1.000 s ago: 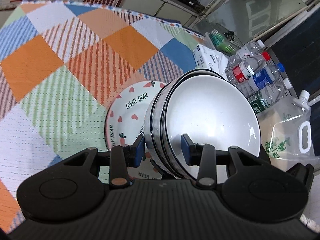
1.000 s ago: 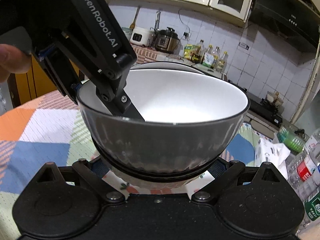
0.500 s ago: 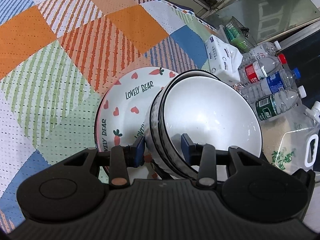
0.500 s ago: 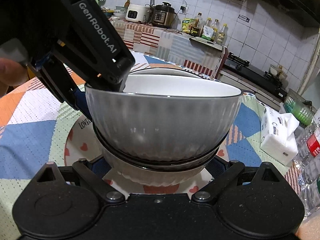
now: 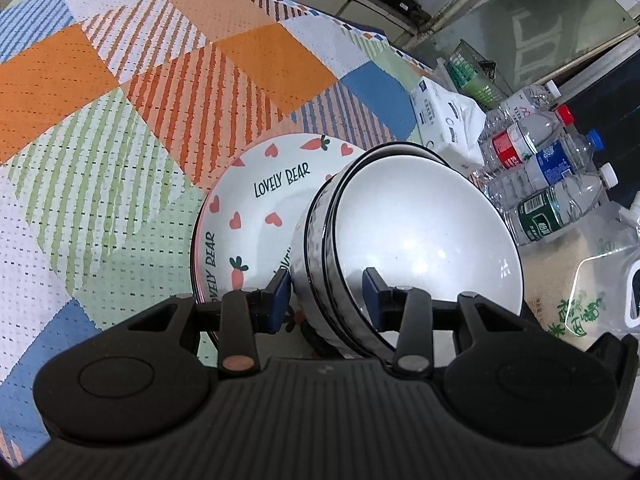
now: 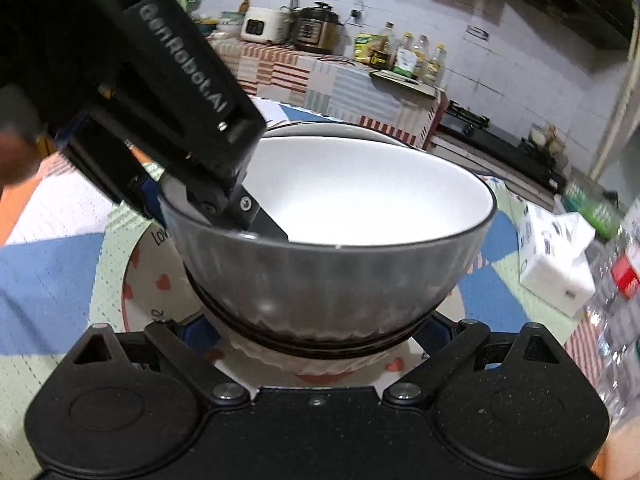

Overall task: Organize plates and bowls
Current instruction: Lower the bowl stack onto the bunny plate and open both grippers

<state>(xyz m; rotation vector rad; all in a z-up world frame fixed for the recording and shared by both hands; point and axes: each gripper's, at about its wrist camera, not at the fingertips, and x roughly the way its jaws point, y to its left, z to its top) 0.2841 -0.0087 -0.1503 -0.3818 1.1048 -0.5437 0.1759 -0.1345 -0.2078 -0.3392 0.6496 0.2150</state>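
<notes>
Your left claw (image 5: 325,294) pinches the bowls' (image 5: 408,240) rim, your right claw (image 6: 316,330) spread wide around them; they sit nested on the plate (image 5: 256,208) near the desk's (image 5: 120,120) right edge, release pending.

- The table is covered by a patchwork tablecloth (image 5: 120,92) with orange, blue, green and white squares.
- A white plate (image 5: 256,200) with hearts, carrots and the words "LOVELY BEAR" lies on the cloth.
- A white tissue pack (image 5: 444,120) lies at the far side, beyond the plate.
- Three plastic water bottles (image 5: 552,184) lie on their sides beside the pack.
</notes>
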